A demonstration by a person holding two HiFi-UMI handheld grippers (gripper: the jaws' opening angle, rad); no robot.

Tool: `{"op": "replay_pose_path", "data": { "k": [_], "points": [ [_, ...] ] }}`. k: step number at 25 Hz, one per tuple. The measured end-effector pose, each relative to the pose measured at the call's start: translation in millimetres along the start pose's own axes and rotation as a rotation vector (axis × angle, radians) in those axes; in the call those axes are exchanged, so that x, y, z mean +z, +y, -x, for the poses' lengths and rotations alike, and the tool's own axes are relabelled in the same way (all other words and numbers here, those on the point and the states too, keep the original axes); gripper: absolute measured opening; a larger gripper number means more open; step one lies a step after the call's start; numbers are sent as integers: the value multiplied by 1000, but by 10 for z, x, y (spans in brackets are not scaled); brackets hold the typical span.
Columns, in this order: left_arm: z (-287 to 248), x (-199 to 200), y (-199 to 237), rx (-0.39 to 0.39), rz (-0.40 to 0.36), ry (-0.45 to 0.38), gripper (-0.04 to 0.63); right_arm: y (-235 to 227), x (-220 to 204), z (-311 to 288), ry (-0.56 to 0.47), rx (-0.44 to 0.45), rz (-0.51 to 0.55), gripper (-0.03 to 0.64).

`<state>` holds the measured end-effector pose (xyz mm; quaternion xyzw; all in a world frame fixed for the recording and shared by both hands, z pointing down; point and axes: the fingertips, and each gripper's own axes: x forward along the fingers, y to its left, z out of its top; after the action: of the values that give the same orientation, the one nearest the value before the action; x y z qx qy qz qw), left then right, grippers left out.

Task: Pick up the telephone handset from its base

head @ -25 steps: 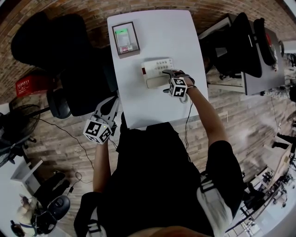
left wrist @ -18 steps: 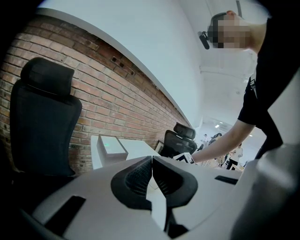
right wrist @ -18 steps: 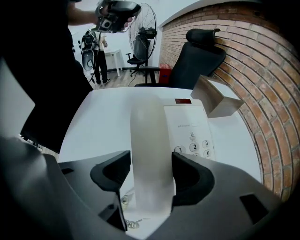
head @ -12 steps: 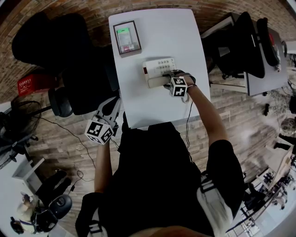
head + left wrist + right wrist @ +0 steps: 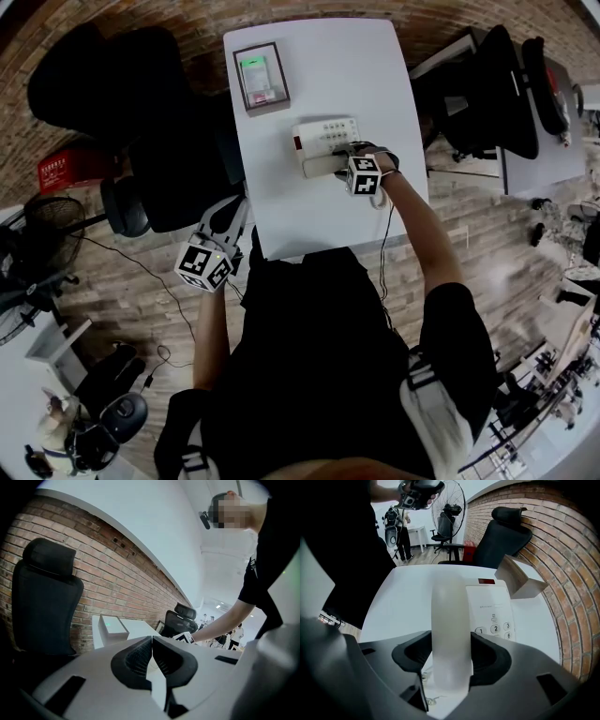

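White rectangular tabletop bare toward near edge; cream plastic telephone handset on white keypad base, right of centre, pinched by just-closed right gripper; left gripper jaws together, empty, off near-left corner

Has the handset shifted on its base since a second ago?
No. The handset lies on the phone base, along its near edge, as before; both keep their spot on the white table.
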<state>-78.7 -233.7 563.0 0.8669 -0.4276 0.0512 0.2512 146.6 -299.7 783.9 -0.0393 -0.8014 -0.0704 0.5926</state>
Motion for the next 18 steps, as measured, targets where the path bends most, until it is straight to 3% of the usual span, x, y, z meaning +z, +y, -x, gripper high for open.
{"op": "replay_pose_path", "data": {
  "k": [18],
  "points": [
    [114,34,64,7,1,-14,20,-8,78,90,37,-5,33,215]
  ]
}}
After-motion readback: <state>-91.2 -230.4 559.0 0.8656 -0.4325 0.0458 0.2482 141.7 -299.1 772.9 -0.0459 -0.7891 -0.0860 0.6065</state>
